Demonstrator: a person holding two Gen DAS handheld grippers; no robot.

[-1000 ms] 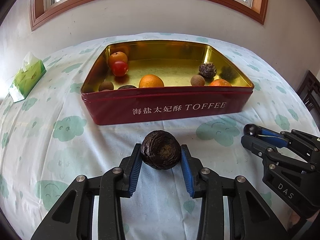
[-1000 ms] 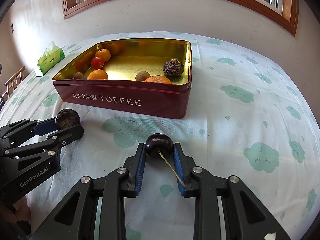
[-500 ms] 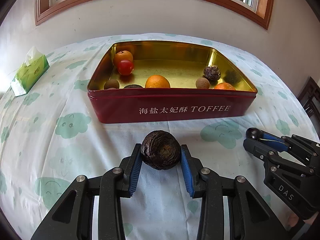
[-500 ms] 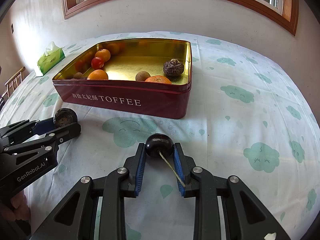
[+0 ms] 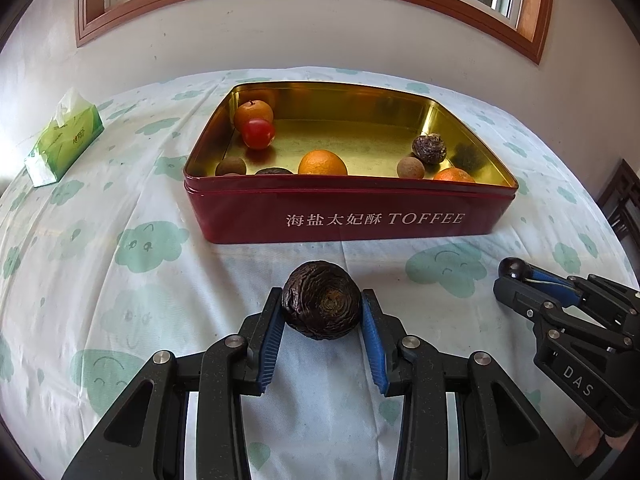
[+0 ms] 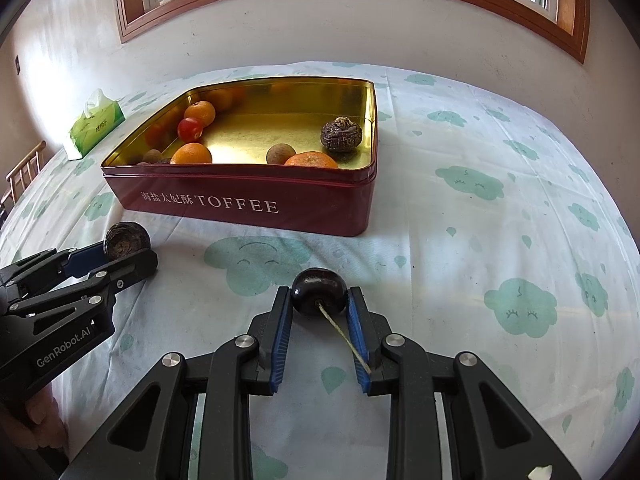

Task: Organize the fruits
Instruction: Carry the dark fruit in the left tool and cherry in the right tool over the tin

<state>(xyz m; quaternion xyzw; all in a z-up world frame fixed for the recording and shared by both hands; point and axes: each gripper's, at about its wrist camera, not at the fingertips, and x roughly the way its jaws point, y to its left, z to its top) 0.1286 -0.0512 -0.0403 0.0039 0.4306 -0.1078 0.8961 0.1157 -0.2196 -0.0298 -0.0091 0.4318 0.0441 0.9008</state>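
My left gripper (image 5: 322, 316) is shut on a dark wrinkled fruit (image 5: 321, 300), held above the cloth in front of the red TOFFEE tin (image 5: 352, 216). My right gripper (image 6: 319, 304) is shut on a dark cherry (image 6: 319, 290) with a stem, also in front of the tin (image 6: 248, 204). The tin holds oranges (image 5: 322, 163), a red tomato (image 5: 258, 133), small brown fruits (image 5: 410, 168) and another wrinkled fruit (image 5: 429, 149). The right gripper shows in the left wrist view (image 5: 516, 276), the left gripper in the right wrist view (image 6: 128, 252).
A green tissue pack (image 5: 64, 140) lies at the far left of the table. The table carries a white cloth with green cloud prints (image 6: 520, 200). A wall and window stand behind. A dark chair (image 5: 624, 200) is at the right edge.
The left gripper has shifted left with its fruit; the tin now sits more to the right in its view. The right gripper holds still with the cherry.
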